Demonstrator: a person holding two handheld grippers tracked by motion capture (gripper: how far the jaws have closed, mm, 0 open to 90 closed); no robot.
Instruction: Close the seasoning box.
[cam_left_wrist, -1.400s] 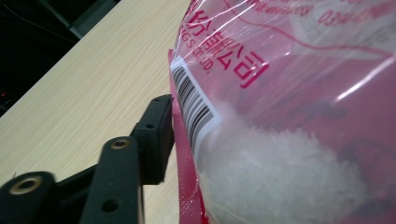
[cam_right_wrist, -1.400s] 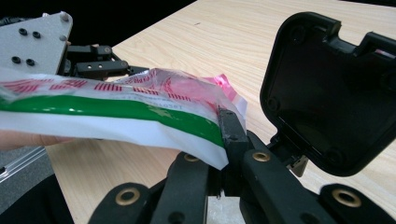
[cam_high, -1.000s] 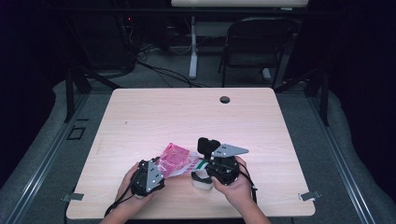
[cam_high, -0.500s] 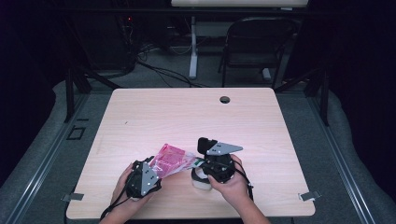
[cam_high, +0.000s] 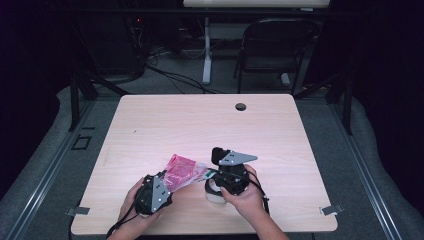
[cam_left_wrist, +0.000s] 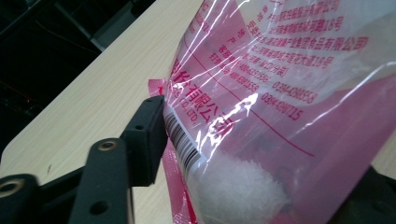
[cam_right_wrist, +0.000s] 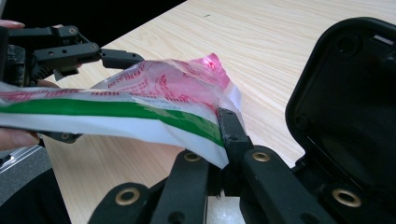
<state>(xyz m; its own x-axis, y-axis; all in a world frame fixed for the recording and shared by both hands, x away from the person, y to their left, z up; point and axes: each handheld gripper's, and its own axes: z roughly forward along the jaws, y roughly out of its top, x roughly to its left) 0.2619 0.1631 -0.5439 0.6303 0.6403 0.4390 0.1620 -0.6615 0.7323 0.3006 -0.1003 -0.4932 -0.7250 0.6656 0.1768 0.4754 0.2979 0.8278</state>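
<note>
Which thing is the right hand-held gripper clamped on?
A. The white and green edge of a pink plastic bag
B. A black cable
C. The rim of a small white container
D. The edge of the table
A: in the right gripper view the right hand-held gripper has its jaws shut on the white and green edge of the pink plastic bag.

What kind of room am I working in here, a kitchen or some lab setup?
Likely a lab or recording bay, not a kitchen: a bare wooden table with a cable hole, dark surroundings, loose floor cables, and a folding chair behind.
</note>
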